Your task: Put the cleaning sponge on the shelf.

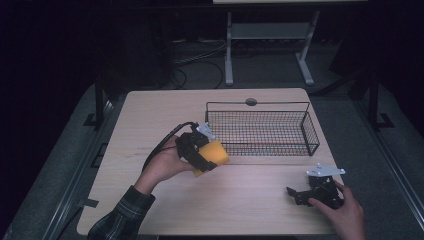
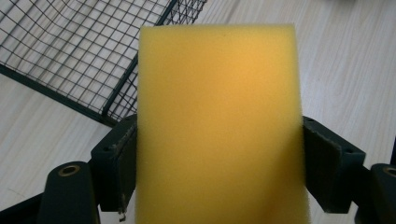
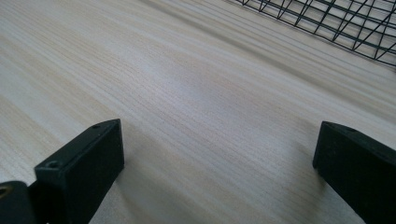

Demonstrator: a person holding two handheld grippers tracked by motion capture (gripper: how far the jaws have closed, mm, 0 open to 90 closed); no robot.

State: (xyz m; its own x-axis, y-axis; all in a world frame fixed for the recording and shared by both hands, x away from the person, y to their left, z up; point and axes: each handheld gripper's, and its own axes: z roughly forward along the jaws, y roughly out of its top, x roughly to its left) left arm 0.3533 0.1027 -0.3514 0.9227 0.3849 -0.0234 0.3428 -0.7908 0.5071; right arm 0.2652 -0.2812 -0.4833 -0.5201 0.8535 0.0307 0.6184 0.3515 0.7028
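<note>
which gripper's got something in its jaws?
The left gripper: its jaws clamp a yellow foam sponge block beside the black wire basket. The right gripper stands open over bare light wooden table, nothing between its jaws.

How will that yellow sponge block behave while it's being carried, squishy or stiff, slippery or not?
The yellow sponge block looks like open foam, so probably soft and light. It sits between the left claw pads without visible denting, so the squeeze seems gentle. Its matte, porous face likely resists slipping.
</note>
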